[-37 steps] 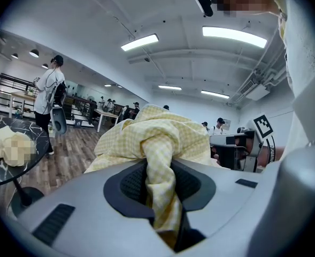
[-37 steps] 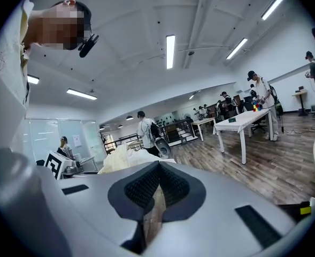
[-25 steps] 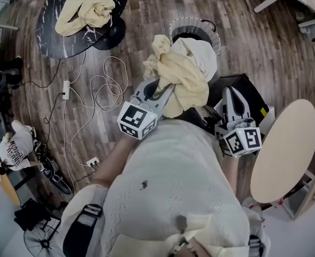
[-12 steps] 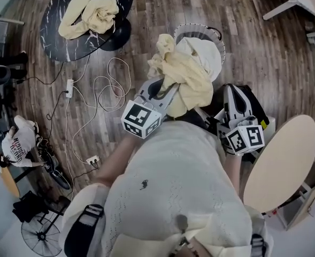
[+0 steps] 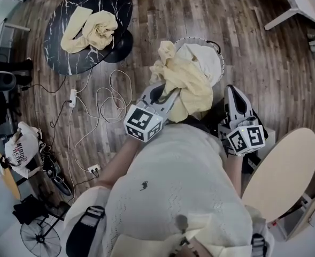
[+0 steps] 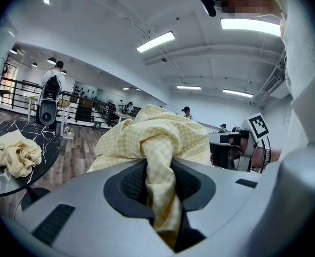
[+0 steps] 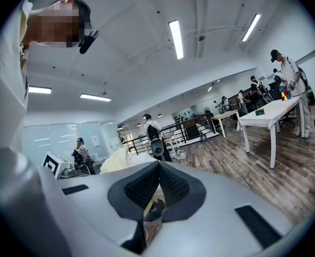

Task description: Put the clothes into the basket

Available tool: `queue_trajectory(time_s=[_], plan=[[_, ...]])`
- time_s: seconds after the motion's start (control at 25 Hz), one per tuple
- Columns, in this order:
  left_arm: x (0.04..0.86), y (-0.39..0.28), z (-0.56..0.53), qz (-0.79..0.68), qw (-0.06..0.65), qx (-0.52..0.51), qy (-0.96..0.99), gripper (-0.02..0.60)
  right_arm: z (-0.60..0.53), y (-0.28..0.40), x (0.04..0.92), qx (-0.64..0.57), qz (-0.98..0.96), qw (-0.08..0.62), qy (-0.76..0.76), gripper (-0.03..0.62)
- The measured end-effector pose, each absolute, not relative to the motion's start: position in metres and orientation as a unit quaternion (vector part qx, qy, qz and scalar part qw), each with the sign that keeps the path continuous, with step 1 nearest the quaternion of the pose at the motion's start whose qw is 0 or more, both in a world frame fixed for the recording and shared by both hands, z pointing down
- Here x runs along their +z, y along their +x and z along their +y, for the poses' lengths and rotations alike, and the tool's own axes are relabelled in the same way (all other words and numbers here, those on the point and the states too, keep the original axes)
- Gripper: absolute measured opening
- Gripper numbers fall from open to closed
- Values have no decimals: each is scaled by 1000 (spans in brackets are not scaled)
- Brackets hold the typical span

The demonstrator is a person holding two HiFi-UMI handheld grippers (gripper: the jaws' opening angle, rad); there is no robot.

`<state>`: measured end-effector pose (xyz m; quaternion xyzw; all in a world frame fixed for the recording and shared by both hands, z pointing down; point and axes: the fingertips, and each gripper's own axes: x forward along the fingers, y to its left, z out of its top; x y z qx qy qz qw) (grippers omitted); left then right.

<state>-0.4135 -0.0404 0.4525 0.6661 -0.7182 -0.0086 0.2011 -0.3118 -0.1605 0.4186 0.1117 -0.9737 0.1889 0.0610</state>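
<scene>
My left gripper (image 5: 162,92) pinches the yellow checked garment (image 5: 192,84) by the basket (image 5: 217,43) (right gripper (image 5: 235,93) pressed together, empty); released short, it'd miss.

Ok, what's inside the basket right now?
A white garment fills the basket. The yellow garment in the left gripper covers its near side, so anything beneath is hidden.

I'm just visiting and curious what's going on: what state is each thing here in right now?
Left gripper: shut on the held yellow cloth.
Held yellow cloth: bunched, off the floor, by the basket.
Right gripper: shut, empty.
Basket: upright on the floor, white cloth inside.
Other yellow cloth: crumpled on the black table.
</scene>
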Motion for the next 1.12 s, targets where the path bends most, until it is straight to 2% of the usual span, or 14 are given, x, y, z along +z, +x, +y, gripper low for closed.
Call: queue_trajectory(time_s=[0.68,1.12], plan=[[451,-433,-102,-705,203,-7,680,109,-220,-308,412,182,-970,55,150,8],[455,-471,-166,-629,211,19,748,109,-257,-326,409,190,-949,52,248,8]])
